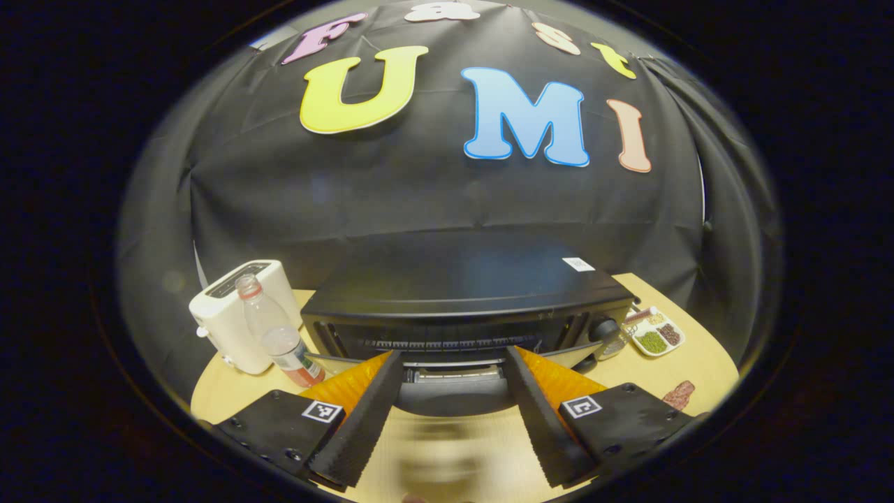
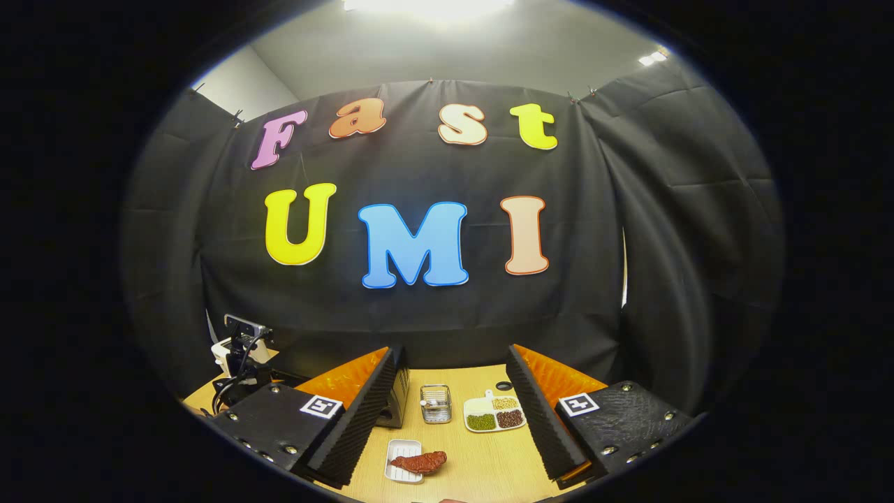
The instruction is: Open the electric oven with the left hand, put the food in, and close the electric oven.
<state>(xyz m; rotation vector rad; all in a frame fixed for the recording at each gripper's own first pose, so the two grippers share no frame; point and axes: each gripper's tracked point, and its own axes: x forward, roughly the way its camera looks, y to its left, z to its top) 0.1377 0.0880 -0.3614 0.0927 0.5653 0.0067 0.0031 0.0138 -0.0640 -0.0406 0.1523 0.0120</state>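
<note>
Electric oven [image 1: 461, 307] door ajar, fingers [image 1: 363, 419] apart

Left gripper [image 1: 454, 374] agape before electric oven [image 1: 468, 307]

The left tongs [image 1: 454, 405] stood wide open, their two fingers [image 1: 363, 419] spread apart and angled forward and slightly downward, nothing pressed between them. The right tongs [image 2: 454, 412] were likewise wide open, fingers [image 2: 541, 419] splayed with a broad gap and gripping nothing, held level and pointing forward. In the right gripper view, the left tongs' dark body with its cabling [image 2: 241, 363] showed farther off at the left.
</note>
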